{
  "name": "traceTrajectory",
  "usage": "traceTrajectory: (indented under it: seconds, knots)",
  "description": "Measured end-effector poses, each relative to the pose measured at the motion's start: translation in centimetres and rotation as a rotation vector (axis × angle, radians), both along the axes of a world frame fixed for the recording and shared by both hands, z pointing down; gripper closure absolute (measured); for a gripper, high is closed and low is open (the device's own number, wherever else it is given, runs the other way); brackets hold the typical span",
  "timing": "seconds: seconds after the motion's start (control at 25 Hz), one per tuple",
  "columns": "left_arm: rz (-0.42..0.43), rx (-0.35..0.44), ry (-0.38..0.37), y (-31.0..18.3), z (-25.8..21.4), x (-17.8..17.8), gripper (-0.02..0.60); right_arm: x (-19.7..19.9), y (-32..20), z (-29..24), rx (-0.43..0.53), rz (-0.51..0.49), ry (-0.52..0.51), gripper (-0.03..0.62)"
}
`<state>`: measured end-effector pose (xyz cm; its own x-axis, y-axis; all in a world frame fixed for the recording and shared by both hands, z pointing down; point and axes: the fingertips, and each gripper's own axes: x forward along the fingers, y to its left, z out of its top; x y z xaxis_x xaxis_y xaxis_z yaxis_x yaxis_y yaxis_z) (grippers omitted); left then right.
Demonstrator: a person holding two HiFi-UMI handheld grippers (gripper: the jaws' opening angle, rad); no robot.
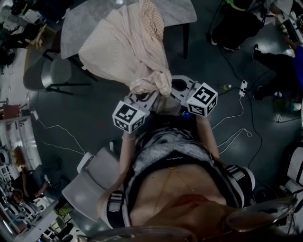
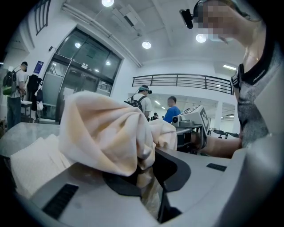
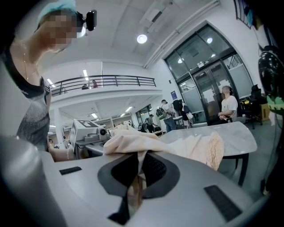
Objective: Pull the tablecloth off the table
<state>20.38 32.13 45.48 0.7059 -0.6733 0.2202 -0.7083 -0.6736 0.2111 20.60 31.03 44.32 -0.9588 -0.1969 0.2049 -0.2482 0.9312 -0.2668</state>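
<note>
I have both tools clamped on the cream tablecloth [image 1: 128,47]: left gripper [image 2: 148,175] and right gripper [image 3: 138,169] each pinch a bunched fold, side by side near my chest. The rest of the cloth trails back onto the grey table [image 1: 177,12].

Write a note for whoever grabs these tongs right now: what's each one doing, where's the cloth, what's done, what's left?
Left tongs: shut on a bunched end of the cream fabric tablecloth.
Right tongs: shut on the same bunch, close beside the left.
Cloth: runs from the tongs up onto the grey stone-look table; much of it lies on the tabletop.
Done: both grips made, part of the tabletop bared.
Left: pull back, probably both hands together, until the cloth slides clear of the table.
</note>
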Motion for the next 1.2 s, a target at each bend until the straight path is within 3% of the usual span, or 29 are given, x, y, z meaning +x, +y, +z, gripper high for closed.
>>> traceTrajectory:
  seconds: [0.76,1.2]
  knots:
    - [-0.036,0.011,-0.001,-0.6,0.0,-1.9,0.531,-1.9,-0.8,0.1,-0.011,-0.021,-0.006,0.531]
    - [0.009,0.012,0.008,-2.1,-0.5,-3.3,0.532,-3.4,-2.2,-0.1,0.041,-0.066,0.063,0.531]
